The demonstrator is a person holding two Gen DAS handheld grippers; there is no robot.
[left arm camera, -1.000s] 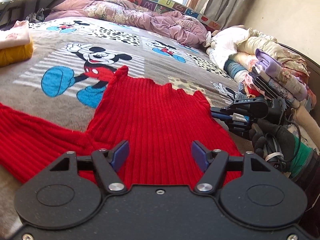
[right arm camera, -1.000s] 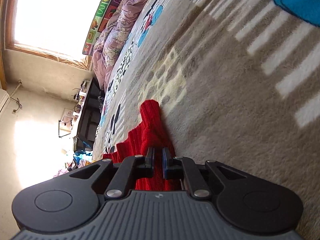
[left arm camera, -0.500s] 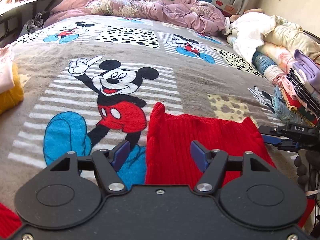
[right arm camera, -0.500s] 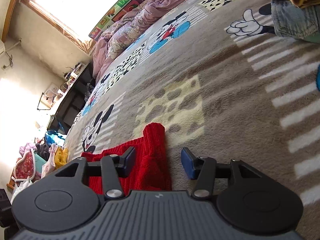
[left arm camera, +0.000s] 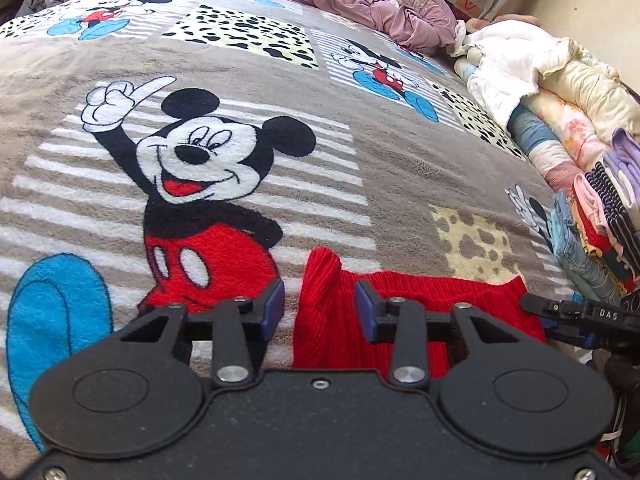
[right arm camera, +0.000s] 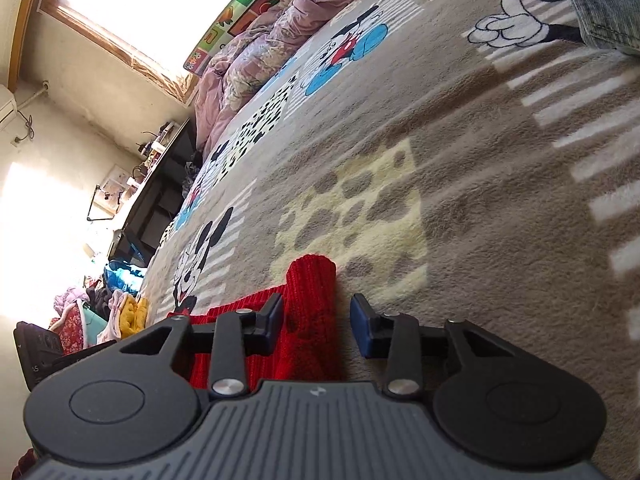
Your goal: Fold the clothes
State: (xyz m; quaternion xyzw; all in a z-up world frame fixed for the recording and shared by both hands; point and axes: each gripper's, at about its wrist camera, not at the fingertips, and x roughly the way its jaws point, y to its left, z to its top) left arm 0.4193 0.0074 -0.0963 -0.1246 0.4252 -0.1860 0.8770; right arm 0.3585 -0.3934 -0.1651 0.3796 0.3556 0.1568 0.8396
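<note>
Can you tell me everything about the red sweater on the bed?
The red sweater is a ribbed knit, bright red all over. It lies flat on the fuzzy blanket, with one corner poking up at each end of its far edge. The left tool is closing around the left corner, and the right tool is closing around the other corner; neither pinches it yet. The near part of the sweater is hidden behind the tools.
</note>
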